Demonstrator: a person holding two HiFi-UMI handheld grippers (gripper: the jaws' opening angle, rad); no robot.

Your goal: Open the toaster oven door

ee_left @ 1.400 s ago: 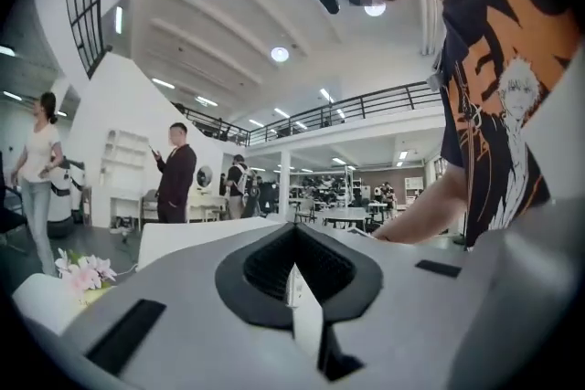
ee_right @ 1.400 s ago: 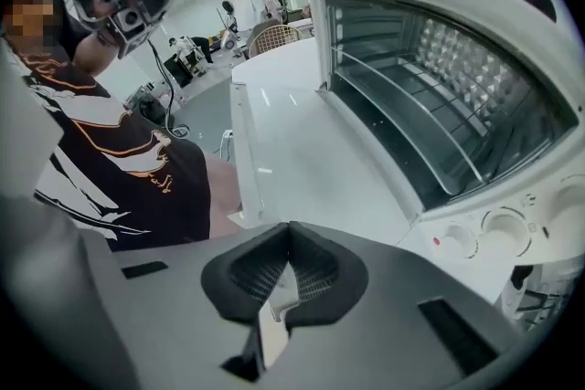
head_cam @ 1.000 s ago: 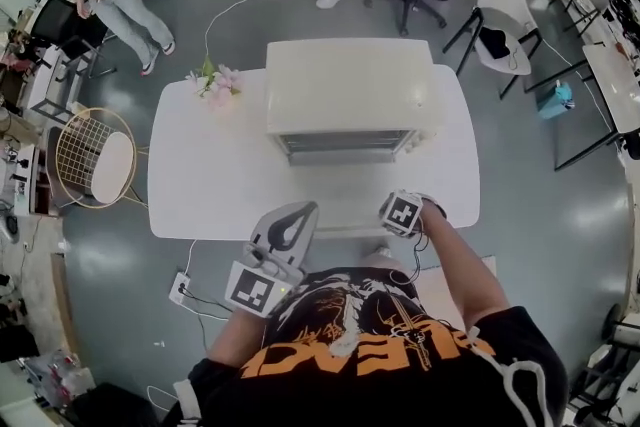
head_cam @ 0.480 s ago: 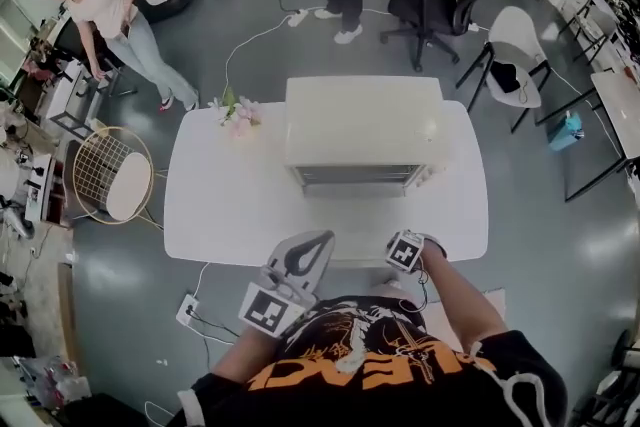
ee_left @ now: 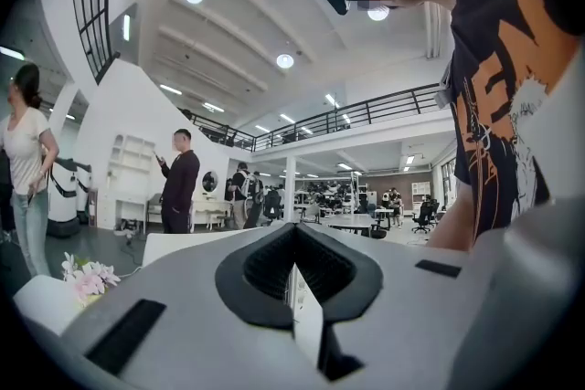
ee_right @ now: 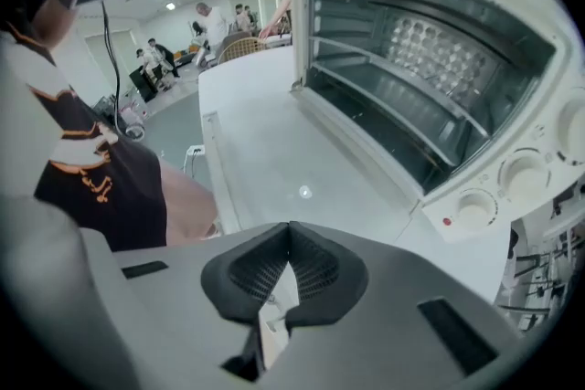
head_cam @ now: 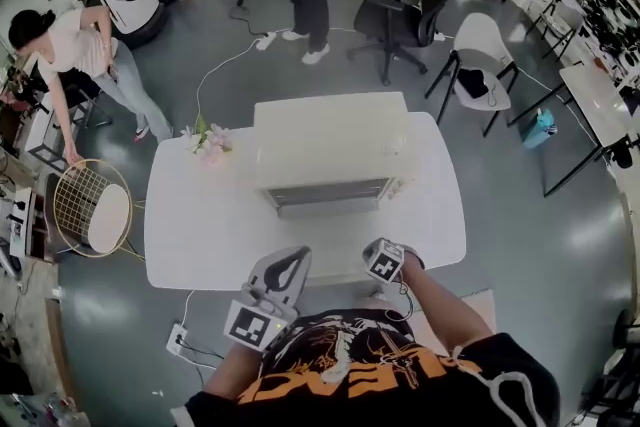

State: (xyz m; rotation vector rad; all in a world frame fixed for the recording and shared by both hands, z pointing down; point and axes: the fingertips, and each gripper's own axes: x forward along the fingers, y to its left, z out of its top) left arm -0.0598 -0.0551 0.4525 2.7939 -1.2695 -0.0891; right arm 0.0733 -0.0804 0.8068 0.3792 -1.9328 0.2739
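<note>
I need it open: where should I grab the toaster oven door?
Probably the door's top edge, coming from the front with the right gripper, which faces it. Its glass face is flat, and no handle shows clearly.

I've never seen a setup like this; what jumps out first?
A boxy cream toaster oven sits centred on the white table, with pink flowers beside it at the table's far left corner. The grey left gripper and grey right gripper hang by the near edge, both shut and empty.
</note>
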